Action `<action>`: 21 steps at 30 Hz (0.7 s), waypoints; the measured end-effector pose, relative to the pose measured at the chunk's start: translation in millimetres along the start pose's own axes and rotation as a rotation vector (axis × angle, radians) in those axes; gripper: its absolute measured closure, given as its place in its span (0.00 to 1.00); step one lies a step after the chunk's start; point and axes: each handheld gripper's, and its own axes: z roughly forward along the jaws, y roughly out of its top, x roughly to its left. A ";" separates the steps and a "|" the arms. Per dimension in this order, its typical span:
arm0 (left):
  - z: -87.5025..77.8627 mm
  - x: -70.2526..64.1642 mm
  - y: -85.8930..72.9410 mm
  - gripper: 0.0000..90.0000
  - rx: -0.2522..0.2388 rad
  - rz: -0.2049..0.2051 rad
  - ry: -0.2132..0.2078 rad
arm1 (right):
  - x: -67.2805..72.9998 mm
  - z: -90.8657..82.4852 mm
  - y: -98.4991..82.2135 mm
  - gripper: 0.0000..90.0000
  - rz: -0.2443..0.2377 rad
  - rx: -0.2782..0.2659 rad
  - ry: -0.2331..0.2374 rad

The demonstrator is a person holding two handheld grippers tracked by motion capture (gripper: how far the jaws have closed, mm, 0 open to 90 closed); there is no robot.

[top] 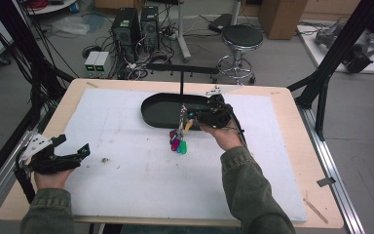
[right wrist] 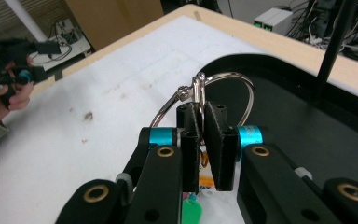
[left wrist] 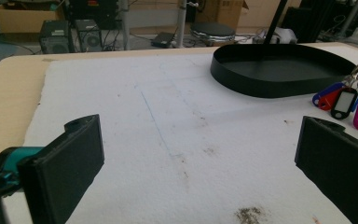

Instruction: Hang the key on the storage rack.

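- Gripping a metal key ring (right wrist: 204, 88), the right hand-held gripper (right wrist: 200, 122) has its jaws pressed together on the ring's wire, near its clasp.
- Coloured key tags (top: 178, 142) dangle from the ring below the right hand-held gripper (top: 190, 117), in the high view just in front of the black tray (top: 161, 110) and over the white mat (top: 126, 161).
- Blue, red, black and magenta tags (left wrist: 347, 100) show at the right edge of the left gripper view, beside the tray's wall (left wrist: 270, 86); whether they touch the mat cannot be told.
- A thin black post (top: 182, 87) with a crossbar rises from the tray.
- The left hand-held gripper (top: 75, 152) sits near the surface's left front corner, well apart from the ring, jaws spread wide with nothing between them.
- In its own view, the left hand-held gripper (left wrist: 198, 158) points across the stained mat (left wrist: 168, 140) toward the tray.
- The mat covers most of the wooden surface (top: 292, 112); a stool (top: 242, 39) and computer towers (top: 136, 27) stand on the floor beyond it.
- Both forearms wear olive sleeves (top: 253, 190).
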 end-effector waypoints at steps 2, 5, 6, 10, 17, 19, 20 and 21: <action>-0.2 0.2 0.1 0.02 0.001 0.000 -0.001 | 0.3 -2.6 4.5 0.94 0.001 -0.012 -0.002; -0.3 0.3 0.0 0.02 -0.002 -0.003 0.001 | 2.2 -9.2 13.3 0.94 0.005 -0.047 -0.002; -0.2 0.4 0.0 0.02 -0.001 -0.002 -0.001 | 2.2 -10.6 15.3 0.94 0.002 -0.052 -0.003; -0.1 0.4 0.0 0.02 0.001 -0.001 -0.001 | 2.0 -14.9 21.6 0.94 -0.003 -0.066 -0.011; -0.2 0.6 0.0 0.02 -0.001 -0.005 0.000 | -0.1 -20.7 33.2 0.94 0.000 -0.095 -0.025; 0.0 0.6 0.0 0.02 -0.001 -0.005 0.000 | -1.2 -20.9 35.2 0.94 -0.001 -0.099 -0.031; 0.1 0.6 0.0 0.02 0.000 -0.003 -0.001 | -1.7 -21.1 36.1 0.94 0.005 -0.099 -0.032; -0.1 0.6 0.0 0.02 0.000 -0.002 -0.001 | -2.8 -21.1 37.2 0.94 0.009 -0.101 -0.035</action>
